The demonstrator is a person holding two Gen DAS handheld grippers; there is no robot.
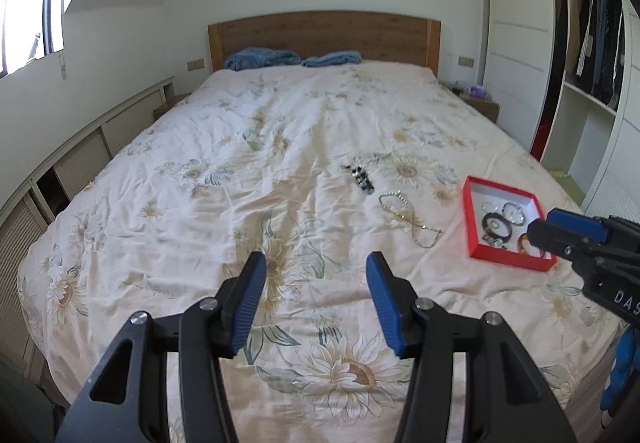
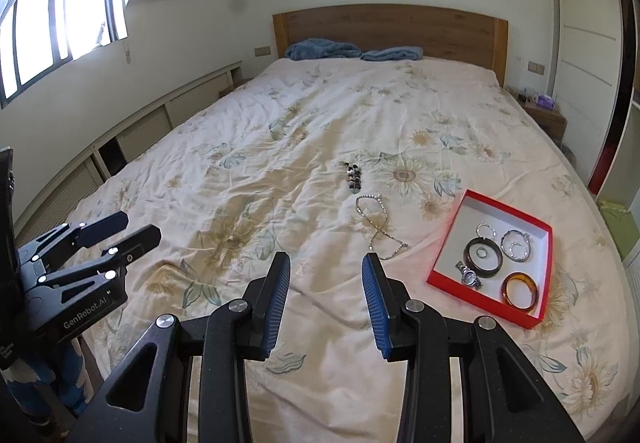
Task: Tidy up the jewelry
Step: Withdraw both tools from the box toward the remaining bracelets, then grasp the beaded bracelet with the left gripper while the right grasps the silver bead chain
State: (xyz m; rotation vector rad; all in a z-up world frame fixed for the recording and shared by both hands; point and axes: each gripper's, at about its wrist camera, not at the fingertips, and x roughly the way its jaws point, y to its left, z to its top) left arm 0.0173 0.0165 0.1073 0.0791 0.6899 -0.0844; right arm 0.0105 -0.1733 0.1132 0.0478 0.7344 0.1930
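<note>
A red box [image 2: 446,223] with a white inside lies on the flowered bedspread at the right; it also shows in the left wrist view [image 1: 466,217]. It holds a dark bangle [image 2: 496,267], an amber bangle [image 2: 520,293], silver rings [image 2: 516,245] and a watch [image 2: 469,275]. A silver chain necklace [image 2: 378,227] lies left of the box, with a dark bead bracelet [image 2: 353,176] beyond it. My left gripper [image 1: 316,271] is open and empty above the bed. My right gripper [image 2: 326,269] is open and empty, near the necklace's end.
The bed [image 2: 280,163] fills the room, with a wooden headboard [image 2: 390,29] and blue pillows [image 2: 352,50]. Low cabinets [image 2: 132,139] run along the left wall. A wardrobe with hanging clothes [image 1: 596,43] and a nightstand [image 2: 546,119] stand at the right.
</note>
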